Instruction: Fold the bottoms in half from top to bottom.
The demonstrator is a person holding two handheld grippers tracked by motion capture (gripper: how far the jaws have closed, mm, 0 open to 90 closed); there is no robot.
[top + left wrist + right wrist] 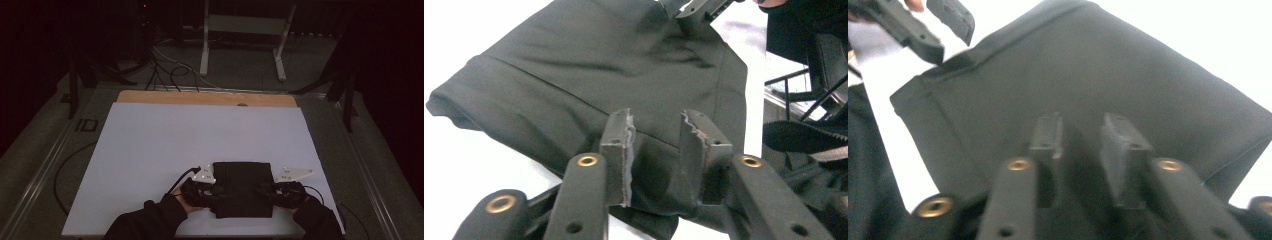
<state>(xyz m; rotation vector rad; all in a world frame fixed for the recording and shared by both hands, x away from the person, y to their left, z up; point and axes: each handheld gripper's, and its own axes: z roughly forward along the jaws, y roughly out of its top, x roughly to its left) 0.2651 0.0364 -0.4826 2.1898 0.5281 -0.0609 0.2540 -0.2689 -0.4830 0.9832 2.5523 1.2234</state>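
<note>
Here's the high view: a folded black cloth point(243, 188) lies flat on the white table sheet point(150, 150), down near the six o'clock edge and a touch right of centre. The left gripper point(214, 191) sits at the cloth's nine o'clock side, the right gripper point(270, 191) at its three o'clock side, each with its grey three-cornered plate tilted just above it. Dark sleeves come in from six o'clock.

Over to the left gripper view: the cloth point(589, 75) spreads from ten o'clock across to two o'clock, with a seam running over it. The left gripper point(658, 150) has its jaws apart with a clear gap, and the cloth's near edge lies in that gap; the pads stand off it, not pressing. The other gripper peeks in at one o'clock.

Now the right gripper view, a bit blurred: the cloth point(1098, 75) covers most of the frame. The right gripper point(1083, 155) also shows its jaws parted, with cloth beneath and between them and no pinch to be seen. The left gripper point(923, 25) hovers at eleven o'clock, by the cloth's far corner.
</note>
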